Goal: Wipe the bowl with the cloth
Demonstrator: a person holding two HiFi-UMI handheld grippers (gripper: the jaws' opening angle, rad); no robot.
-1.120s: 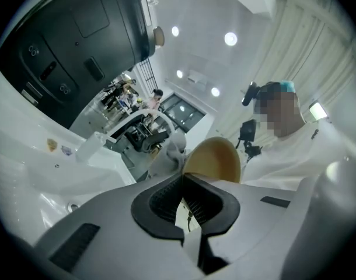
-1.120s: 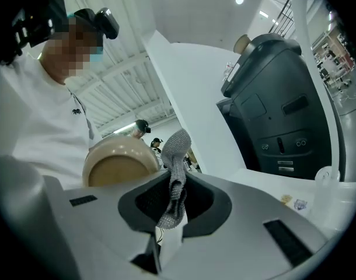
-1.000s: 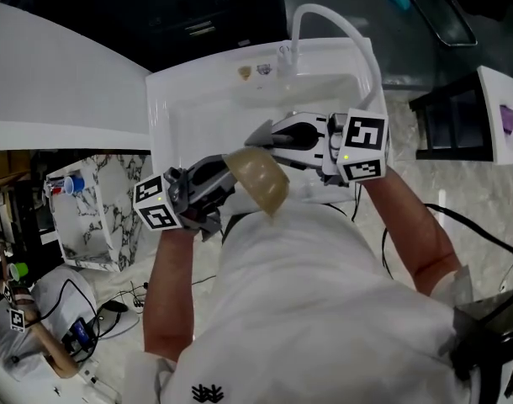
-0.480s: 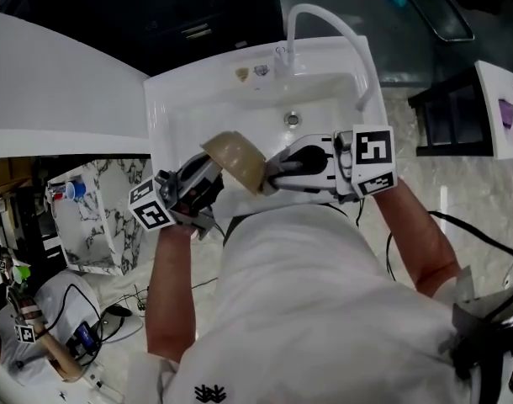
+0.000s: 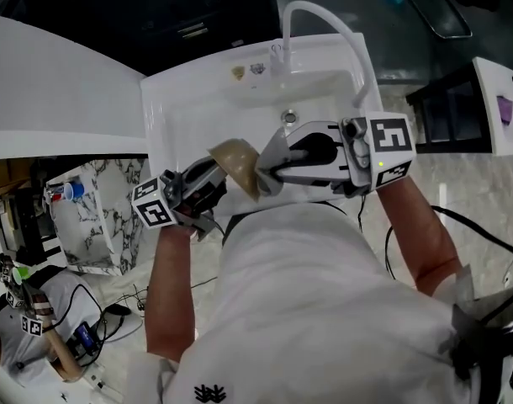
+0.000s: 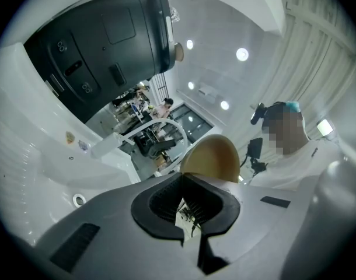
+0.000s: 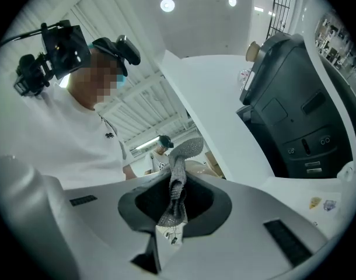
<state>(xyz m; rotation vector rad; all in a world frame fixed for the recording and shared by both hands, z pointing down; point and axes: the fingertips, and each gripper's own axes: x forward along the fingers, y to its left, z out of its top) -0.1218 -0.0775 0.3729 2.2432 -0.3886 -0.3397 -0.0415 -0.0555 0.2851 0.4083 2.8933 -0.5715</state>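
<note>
Left gripper (image 6: 182, 179) is pinched shut on the tan bowl's (image 6: 213, 156) rim, and the right gripper (image 7: 177, 182) is clamped on the grey cloth (image 7: 188, 149), which sits just beside the bowl at its 3 o'clock. Both hang over the white sink's (image 5: 177, 112) near edge. There's open basin toward 12 with the drain (image 5: 289, 117) and curved faucet (image 5: 324, 17), and the person's torso (image 5: 307, 310) crowds 6.

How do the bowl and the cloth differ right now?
The bowl is tan, smooth and rigid; the cloth is grey, knobbly and limp. The bowl is clamped in the left gripper; the cloth is bunched in the right gripper. Both are held up over the white sink.
</note>
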